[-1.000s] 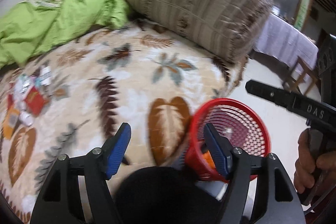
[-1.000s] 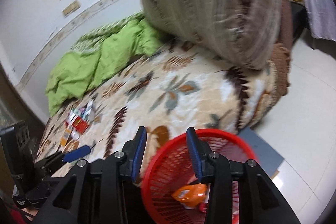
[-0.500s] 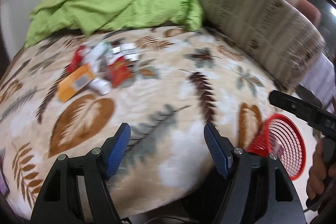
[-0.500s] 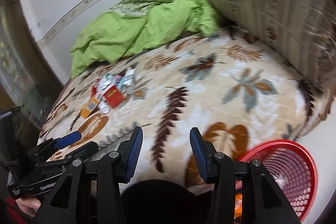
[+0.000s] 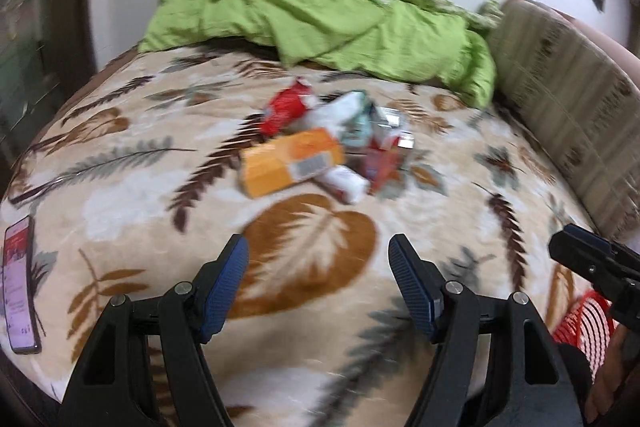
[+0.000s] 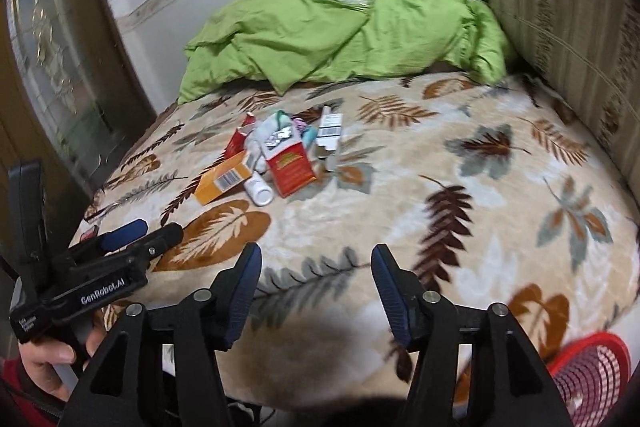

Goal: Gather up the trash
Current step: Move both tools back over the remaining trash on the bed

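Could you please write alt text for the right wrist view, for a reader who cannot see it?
The open right gripper points across a leaf-patterned blanket toward a pile of trash: boxes, wrappers and a small white bottle. The left gripper reaches in at lower left, and a red basket sits at lower right.

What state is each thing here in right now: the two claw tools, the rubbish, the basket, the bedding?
left gripper: open, empty, above the bed.
right gripper: open, empty.
orange box: lying on its side in the pile.
red carton: top flaps open.
white bottle: lying on its side.
red basket: beside the bed, contents unclear.
green duvet: crumpled.
phone: lying flat, screen lit.
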Motion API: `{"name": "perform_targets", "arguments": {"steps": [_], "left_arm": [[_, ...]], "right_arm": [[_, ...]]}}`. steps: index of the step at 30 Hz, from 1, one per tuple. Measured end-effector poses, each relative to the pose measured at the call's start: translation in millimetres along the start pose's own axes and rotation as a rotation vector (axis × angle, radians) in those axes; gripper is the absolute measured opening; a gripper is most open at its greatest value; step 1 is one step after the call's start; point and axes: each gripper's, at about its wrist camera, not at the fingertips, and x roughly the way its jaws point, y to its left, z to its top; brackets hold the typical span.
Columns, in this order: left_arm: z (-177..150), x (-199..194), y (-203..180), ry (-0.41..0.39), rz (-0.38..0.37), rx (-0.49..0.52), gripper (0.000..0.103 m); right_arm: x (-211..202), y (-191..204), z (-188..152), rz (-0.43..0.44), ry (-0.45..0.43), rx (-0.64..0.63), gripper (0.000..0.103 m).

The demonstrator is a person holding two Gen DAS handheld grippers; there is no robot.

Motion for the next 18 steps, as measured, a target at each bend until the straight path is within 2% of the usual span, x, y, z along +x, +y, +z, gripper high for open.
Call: {"name": "perform_targets", "arguments": {"steps": [6,12,18], "left_arm": [[2,16,31,0.006,0.048,-0.064,0.071],[5,29,45,0.017,0.048,-0.110,0.071],[6,36,54,0.039,0.041,-0.147,0.071]], "right_arm": [[37,23,23,-0.001,-0.017,-0.090,0.073],[98,33,58,-0.010,-0.013,-0.139,0.075],[160,43,75,-0.036,0.034,-0.165,0.075]]}}
